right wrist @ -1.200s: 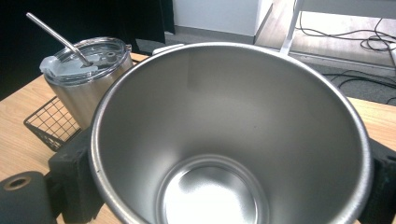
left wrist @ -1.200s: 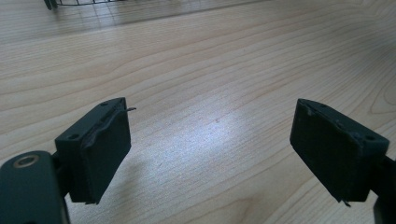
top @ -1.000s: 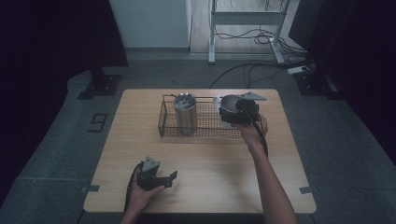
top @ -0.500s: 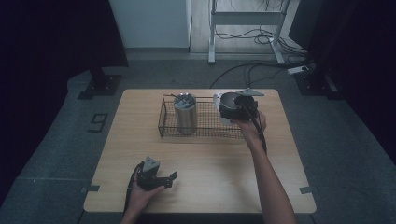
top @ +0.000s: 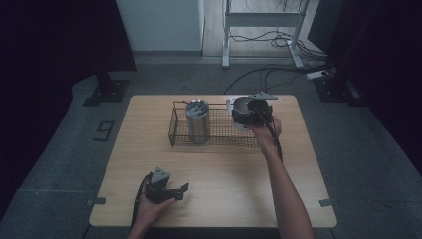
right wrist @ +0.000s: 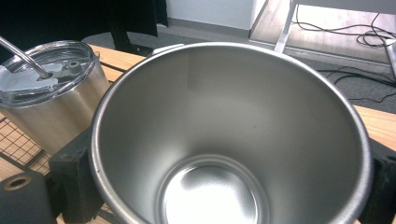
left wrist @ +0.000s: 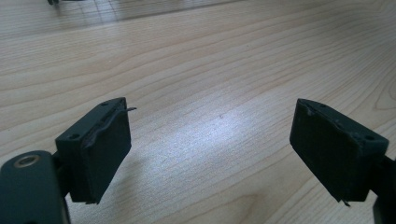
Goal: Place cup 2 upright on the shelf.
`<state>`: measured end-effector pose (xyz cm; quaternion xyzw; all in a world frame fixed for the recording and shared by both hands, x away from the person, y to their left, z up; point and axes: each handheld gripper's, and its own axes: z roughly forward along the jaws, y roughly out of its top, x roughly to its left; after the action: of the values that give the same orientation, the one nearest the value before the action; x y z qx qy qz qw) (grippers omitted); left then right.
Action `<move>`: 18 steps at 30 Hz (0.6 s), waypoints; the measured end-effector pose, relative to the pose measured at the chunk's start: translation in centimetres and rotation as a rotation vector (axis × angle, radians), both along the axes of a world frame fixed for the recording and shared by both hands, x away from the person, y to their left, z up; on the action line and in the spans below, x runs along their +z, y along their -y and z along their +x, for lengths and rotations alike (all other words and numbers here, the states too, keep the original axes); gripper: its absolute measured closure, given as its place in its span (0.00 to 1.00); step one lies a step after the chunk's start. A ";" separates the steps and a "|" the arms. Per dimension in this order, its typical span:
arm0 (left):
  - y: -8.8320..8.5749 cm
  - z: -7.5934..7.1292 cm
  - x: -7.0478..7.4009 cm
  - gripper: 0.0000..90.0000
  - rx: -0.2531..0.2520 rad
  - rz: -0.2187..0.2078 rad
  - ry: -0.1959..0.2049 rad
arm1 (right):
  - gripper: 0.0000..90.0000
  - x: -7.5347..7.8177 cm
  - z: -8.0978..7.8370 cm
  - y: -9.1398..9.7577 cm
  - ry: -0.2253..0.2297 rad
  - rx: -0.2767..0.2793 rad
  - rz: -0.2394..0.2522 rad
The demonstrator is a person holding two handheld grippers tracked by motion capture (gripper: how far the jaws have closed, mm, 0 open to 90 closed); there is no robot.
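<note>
Steel, brushed and bare inside: an open cup clamped between the jaws of the right gripper, one black pad pressed against each side of its wall. In the high view the cup is at the right end of the wire basket, level with the basket's top rim; whether it rests on the basket floor or hangs above it cannot be told, since the gripper covers most of it. No brand, label or writing can be read on it.

Second cup, steel, with a clear lid: upright inside the basket, left of the held cup and apart from it. In the right gripper view the lidded cup is cut off by the left edge; its lid carries a small knob, and a thin straw or rod crosses it. No lettering legible there either.

Basket: dark wire mesh, on the far middle of the wooden table.

Left gripper: well in front of the basket, near the table's front edge, held low over the wood. Its jaws stand wide apart with nothing between them; the pads show bare table behind.

A dark marking on the floor left of the table is too dim to read.
</note>
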<state>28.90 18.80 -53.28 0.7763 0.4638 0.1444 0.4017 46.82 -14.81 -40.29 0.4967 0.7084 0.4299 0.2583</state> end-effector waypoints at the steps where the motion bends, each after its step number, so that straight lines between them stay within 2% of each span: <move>1: 0.0 0.0 0.0 0.14 0.000 0.000 0.000 | 0.08 0.0 0.0 0.0 0.000 0.000 0.000; 18: 0.1 0.0 -0.2 0.14 -0.001 0.004 -0.006 | 0.08 -1.2 0.9 -0.1 -0.023 0.000 0.002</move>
<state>28.92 18.72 -53.44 0.7779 0.4641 0.1427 0.3989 47.76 -14.67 -41.53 0.5017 0.7111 0.4248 0.2494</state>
